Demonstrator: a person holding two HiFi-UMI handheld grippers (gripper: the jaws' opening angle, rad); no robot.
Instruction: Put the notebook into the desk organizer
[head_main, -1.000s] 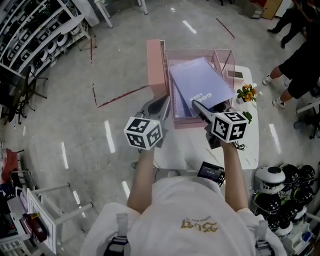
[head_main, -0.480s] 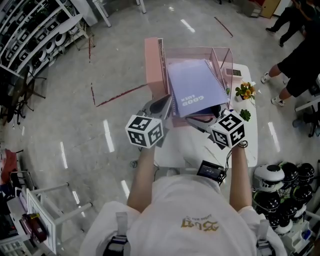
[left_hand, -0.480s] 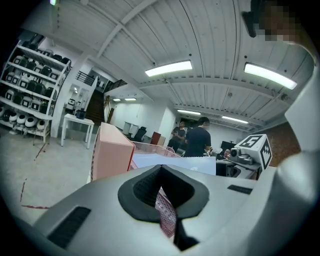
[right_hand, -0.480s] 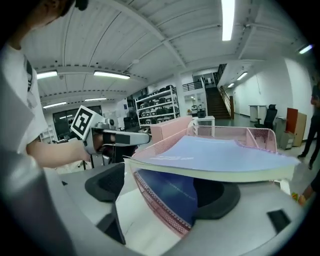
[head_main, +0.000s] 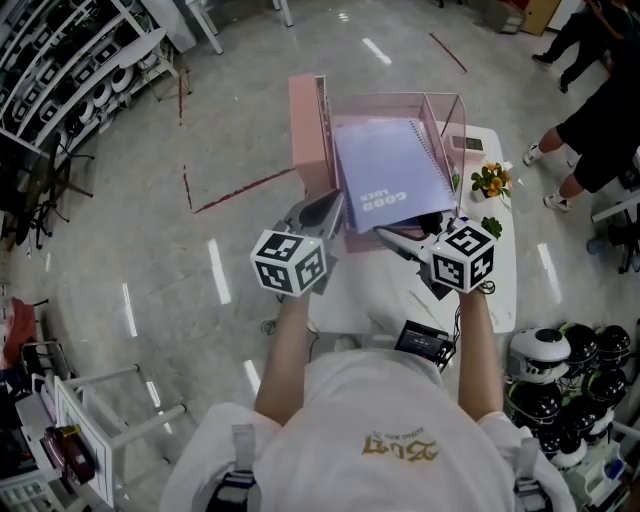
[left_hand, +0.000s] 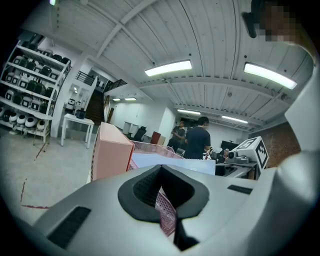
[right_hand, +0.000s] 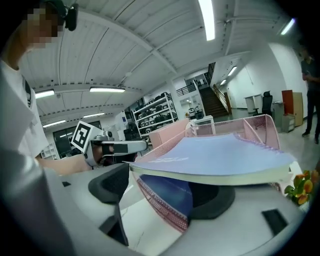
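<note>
A lavender spiral notebook lies slanted over the pink mesh desk organizer, with its near edge sticking out above the front rim. My right gripper is at that near edge. In the right gripper view the notebook rests across one jaw while the other pad stands apart from it. The right gripper has its jaws closing with the notebook between them. My left gripper sits at the organizer's near left corner, its fingertips together. Pink mesh shows through the left gripper.
The organizer stands on a small white table, next to a tall pink box. Orange flowers stand at the table's right side. A black device hangs at the near edge. Helmets lie at right, and people stand beyond.
The notebook has swung from a rightward tilt to lie straighter over the organizer. My right gripper has drawn back toward its near edge. The left gripper has barely moved.
</note>
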